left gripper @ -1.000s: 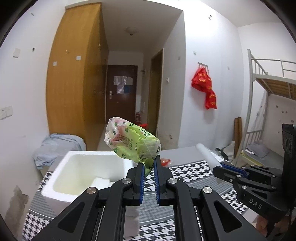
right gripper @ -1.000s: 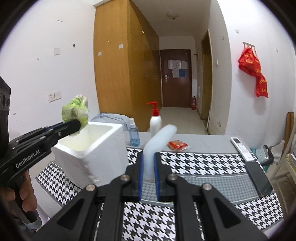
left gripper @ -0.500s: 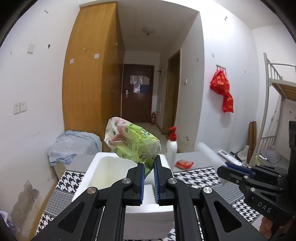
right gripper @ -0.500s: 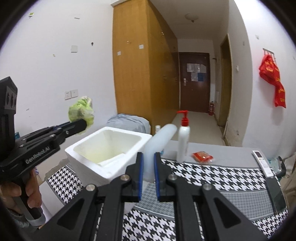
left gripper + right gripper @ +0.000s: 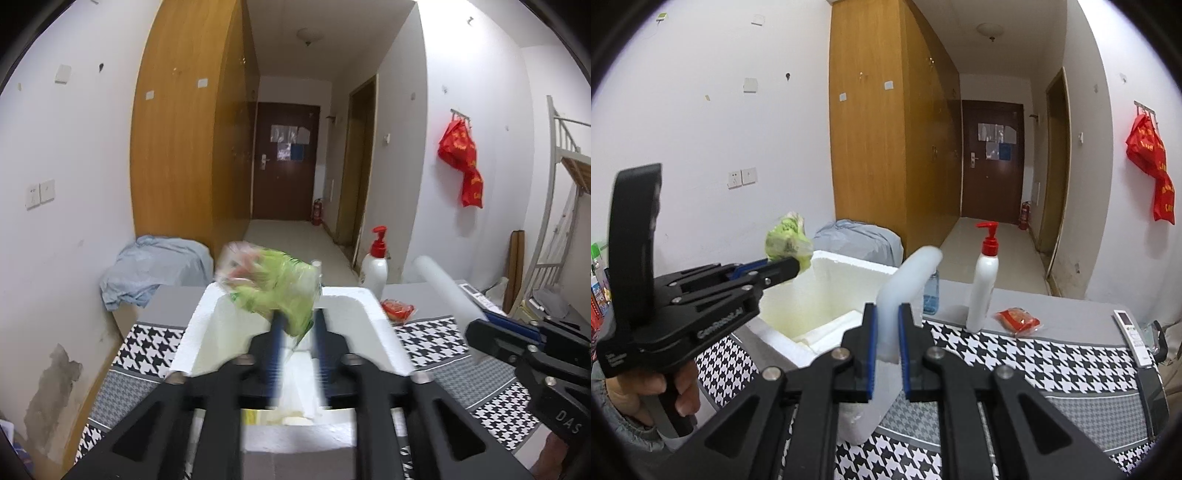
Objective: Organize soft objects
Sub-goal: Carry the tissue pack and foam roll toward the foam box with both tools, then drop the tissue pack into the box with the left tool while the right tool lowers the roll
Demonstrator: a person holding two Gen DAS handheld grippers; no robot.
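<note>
We saw a crinkly, glossy green plastic packet [image 5: 273, 291] above a matt, grainy white foam box [image 5: 369, 321]. The left gripper [image 5: 297, 347] and right gripper [image 5: 886, 347] were matt black plastic with ribbed blue pads and bright metal pins. The right one held a soft, matt white foam roll [image 5: 905, 280]. The houndstooth table cover [image 5: 1052, 365] looked woven cloth; the far cupboard [image 5: 184, 147] smooth wood.

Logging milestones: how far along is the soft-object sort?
Done: only foam pieces show inside the foam box. In hand: left gripper jaws have just been opening, green packet between them over the box; right gripper shut on the white foam tube. Left: the tube and perhaps the red packet.
</note>
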